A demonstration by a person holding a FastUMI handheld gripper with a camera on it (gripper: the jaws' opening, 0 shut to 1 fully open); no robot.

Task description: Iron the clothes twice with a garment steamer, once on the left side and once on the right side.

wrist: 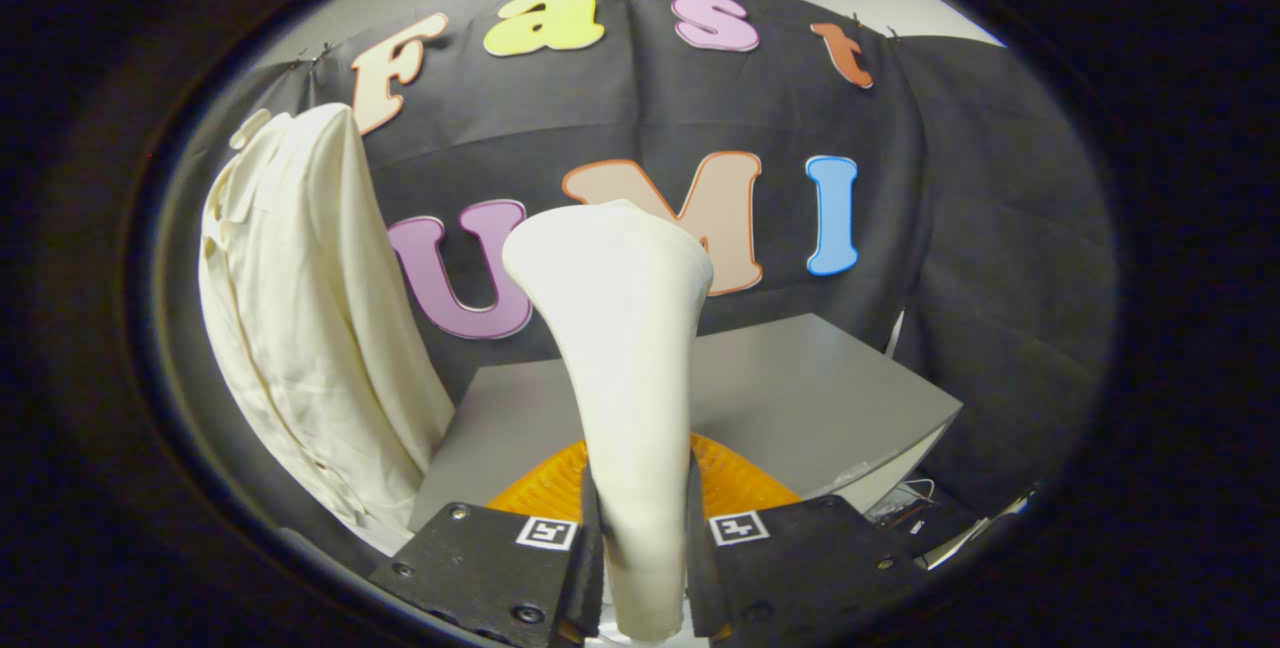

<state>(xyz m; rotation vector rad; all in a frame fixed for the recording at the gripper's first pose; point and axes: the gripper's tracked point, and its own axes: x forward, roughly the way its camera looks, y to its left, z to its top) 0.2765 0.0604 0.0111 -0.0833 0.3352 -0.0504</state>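
The steamer (pixel 620 378) stands straight up, wide head on top, squeezed between both fingers of the gripper (pixel 643 538). A cream shirt (pixel 300 318) hangs beside a grey table (pixel 800 408).

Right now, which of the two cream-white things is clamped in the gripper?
The garment steamer: its handle stands upright between the gripper's fingers, both pressing it. The shirt hangs apart, beside it against the booth wall.

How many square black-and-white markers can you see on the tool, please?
2: one marker on the left finger, one marker on the right, either side of the gripped white steamer. Others may be hidden.
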